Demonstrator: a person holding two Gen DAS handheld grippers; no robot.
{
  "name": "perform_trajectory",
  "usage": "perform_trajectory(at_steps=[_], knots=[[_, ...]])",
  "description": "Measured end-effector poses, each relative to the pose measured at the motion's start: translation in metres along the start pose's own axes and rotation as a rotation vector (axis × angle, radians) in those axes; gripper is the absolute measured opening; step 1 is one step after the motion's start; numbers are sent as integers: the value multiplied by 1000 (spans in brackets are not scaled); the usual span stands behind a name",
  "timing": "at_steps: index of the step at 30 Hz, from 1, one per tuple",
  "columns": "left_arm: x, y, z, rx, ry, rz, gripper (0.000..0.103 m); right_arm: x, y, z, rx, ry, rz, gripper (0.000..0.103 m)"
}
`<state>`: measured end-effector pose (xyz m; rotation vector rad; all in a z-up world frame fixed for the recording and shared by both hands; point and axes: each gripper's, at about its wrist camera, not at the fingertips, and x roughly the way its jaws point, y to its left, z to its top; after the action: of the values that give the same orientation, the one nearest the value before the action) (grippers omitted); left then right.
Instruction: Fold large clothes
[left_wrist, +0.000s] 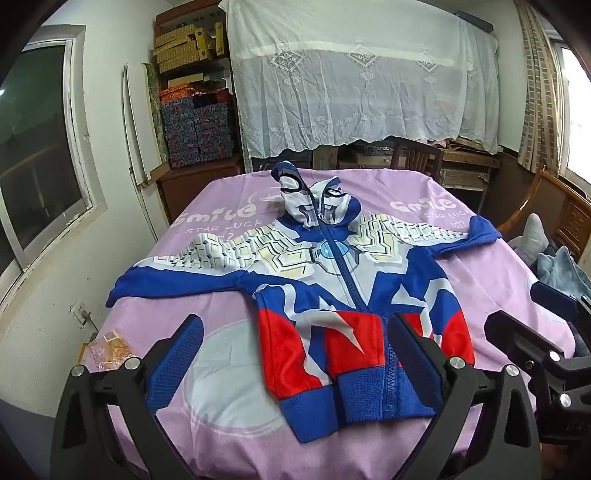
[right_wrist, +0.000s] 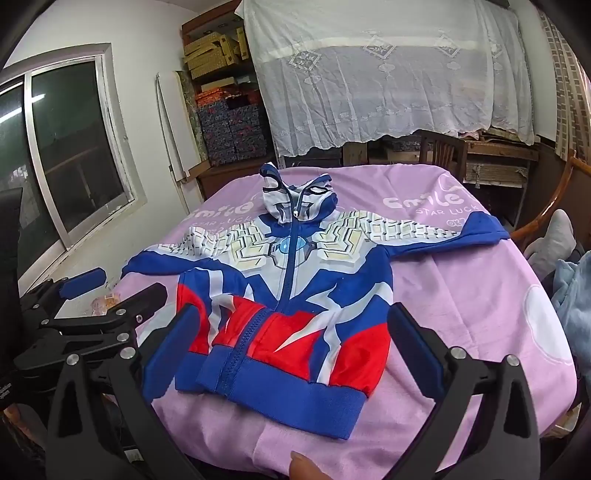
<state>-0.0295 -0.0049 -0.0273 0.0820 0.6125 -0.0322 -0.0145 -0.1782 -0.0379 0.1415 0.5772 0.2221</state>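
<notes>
A: Start with the left gripper (left_wrist: 295, 354). How do its jaws stand?

B: Spread wide, nothing between the pads. It hangs above the near edge of the table, tilted down, and through the gap you see the hem of the hooded jacket (left_wrist: 332, 295).

A: And the right gripper (right_wrist: 291, 347)?

B: The same: jaws far apart, empty, over the hem on its own side. In the left wrist view it shows at about four o'clock, just beside the left one.

A: Where does the jacket lie?

B: Flat on the pink sheet (left_wrist: 498, 295) that covers the table, front up, zip closed, both sleeves spread to nine and three o'clock. The hood (left_wrist: 314, 199) stands bunched at twelve o'clock, at the far end. The blue hem band is nearest the grippers, a little rumpled.

A: Anything else close by?

B: A small clear wrapper (left_wrist: 110, 350) at nine o'clock from the left gripper, by the table's edge. A fingertip (right_wrist: 303, 465) shows at six o'clock in the right wrist view.

A: Further out?

B: A white lace curtain (left_wrist: 362, 81) at twelve o'clock, stacked boxes (left_wrist: 195, 125) at eleven, a window (right_wrist: 74, 147) at nine.
</notes>
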Motion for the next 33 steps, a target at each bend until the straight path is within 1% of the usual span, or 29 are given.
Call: perform_trajectory(at_steps=[33], knots=[[1,-1,0,-1,4,1,100,-1,10,-2,-3,4,2,99]])
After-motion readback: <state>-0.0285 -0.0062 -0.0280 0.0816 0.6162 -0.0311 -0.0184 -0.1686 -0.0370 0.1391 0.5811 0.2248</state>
